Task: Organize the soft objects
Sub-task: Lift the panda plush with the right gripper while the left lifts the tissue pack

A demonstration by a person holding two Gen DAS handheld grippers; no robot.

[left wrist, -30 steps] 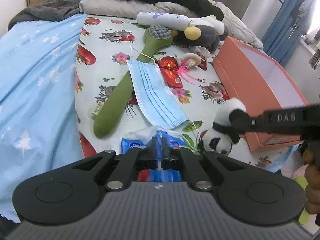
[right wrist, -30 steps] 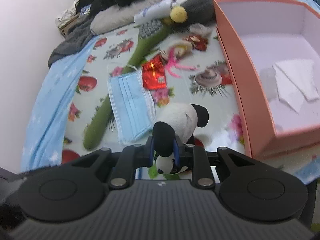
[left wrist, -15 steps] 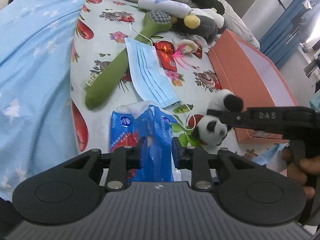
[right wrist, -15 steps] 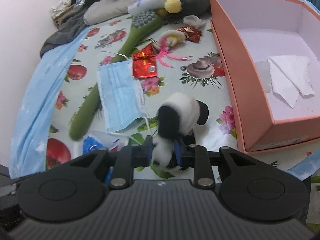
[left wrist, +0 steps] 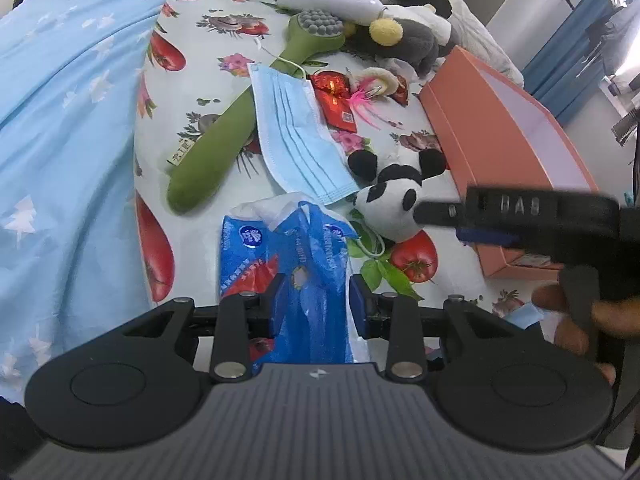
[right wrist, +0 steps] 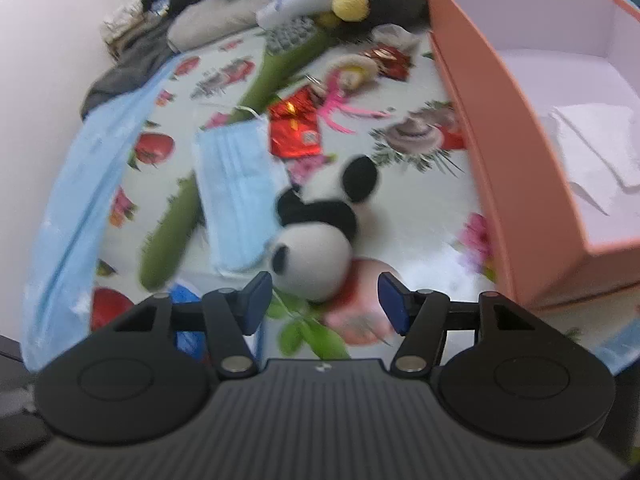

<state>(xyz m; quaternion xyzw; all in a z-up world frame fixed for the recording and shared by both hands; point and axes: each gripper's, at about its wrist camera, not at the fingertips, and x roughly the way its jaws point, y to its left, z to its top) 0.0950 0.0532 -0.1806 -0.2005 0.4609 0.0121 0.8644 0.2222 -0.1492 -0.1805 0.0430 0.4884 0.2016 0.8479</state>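
1. Through the left wrist camera, my left tool [left wrist: 314, 300] has its fingers apart, straddling the blue tissue pack [left wrist: 288, 256] on the bed, though I cannot tell if they touch it. The panda plush [left wrist: 390, 206] lies at 1 o'clock beside the face mask [left wrist: 296, 136].
2. Through the right wrist camera, my right tool [right wrist: 324, 300] is spread wide and holds nothing; the panda [right wrist: 316, 240] lies at 12 o'clock just beyond its tips, and the orange box [right wrist: 496, 128] sits at 2 o'clock.

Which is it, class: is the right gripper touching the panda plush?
Apart. The right wrist view shows the right gripper open, with the panda plush lying beyond its fingertips.
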